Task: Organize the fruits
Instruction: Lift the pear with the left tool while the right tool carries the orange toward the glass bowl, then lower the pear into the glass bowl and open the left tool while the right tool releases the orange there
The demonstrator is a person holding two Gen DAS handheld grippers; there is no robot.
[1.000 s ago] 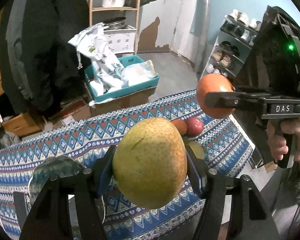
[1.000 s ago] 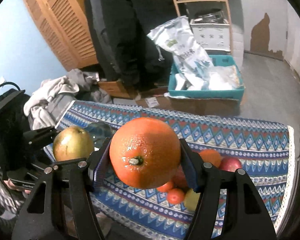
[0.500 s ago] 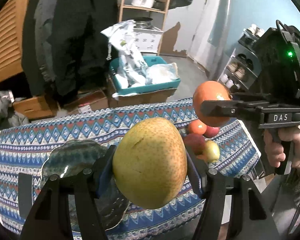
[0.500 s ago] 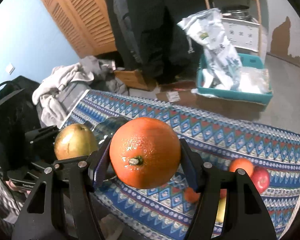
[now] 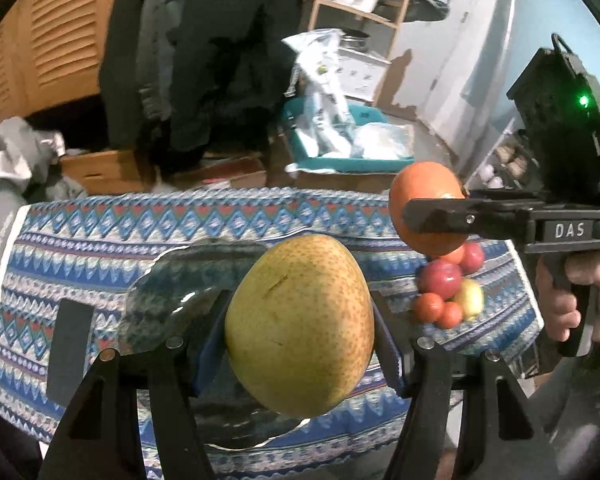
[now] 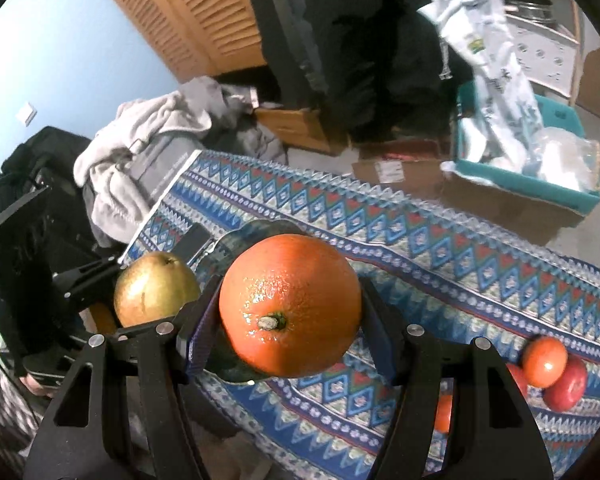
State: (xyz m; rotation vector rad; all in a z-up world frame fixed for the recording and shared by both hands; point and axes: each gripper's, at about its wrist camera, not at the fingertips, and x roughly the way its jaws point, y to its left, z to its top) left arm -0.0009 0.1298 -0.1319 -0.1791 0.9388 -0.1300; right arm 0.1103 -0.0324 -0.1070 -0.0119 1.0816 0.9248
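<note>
Over patterned blue cloth [image 5: 112, 248], my left gripper [image 5: 300, 340] pinches a speckled yellow pear [image 5: 300, 336] and my right gripper [image 6: 290, 320] a glossy round orange [image 6: 290, 308], both likely bound for the dark glass plate [image 5: 168, 292].

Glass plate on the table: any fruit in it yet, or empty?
Empty as far as visible. The glass plate shows bare; the pear in the left claw hides part of it.

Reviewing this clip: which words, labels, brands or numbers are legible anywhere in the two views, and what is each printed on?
"DAS": white letters on the body of the right gripper, seen from the left wrist view.
Print and a green logo on the white bag in the teal crate: too blurred to read.
Label on the cardboard box: too small to read.
</note>
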